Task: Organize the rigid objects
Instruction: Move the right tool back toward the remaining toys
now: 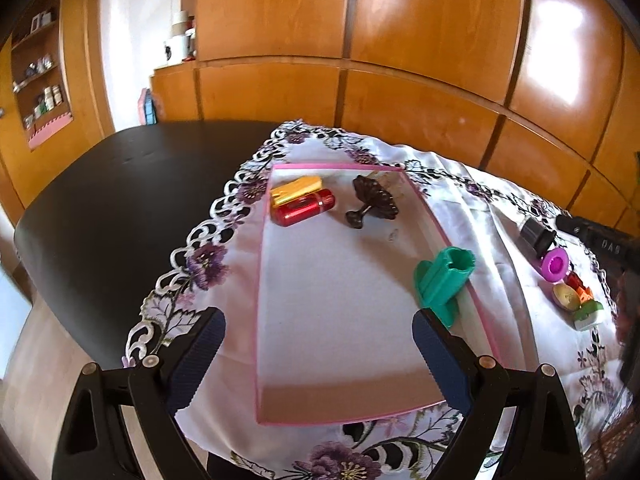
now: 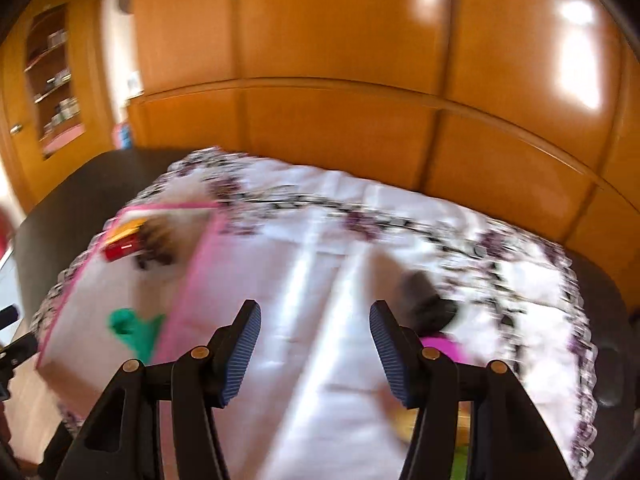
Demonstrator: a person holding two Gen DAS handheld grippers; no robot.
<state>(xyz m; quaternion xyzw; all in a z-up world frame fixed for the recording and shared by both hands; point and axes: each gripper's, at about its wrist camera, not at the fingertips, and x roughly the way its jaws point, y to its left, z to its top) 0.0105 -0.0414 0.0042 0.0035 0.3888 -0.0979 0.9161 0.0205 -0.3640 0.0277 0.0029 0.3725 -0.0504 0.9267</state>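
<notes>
Tray (image 1: 276, 400) holds 4 items; right gripper (image 2: 316, 356) gapes empty, left gripper (image 1: 320, 356) too. Next, likely the purple cup (image 1: 555, 265).

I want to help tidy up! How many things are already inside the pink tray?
4: a yellow box and red can at the far left corner, a dark brown stand beside them, and a green holder against the right rim.
</notes>
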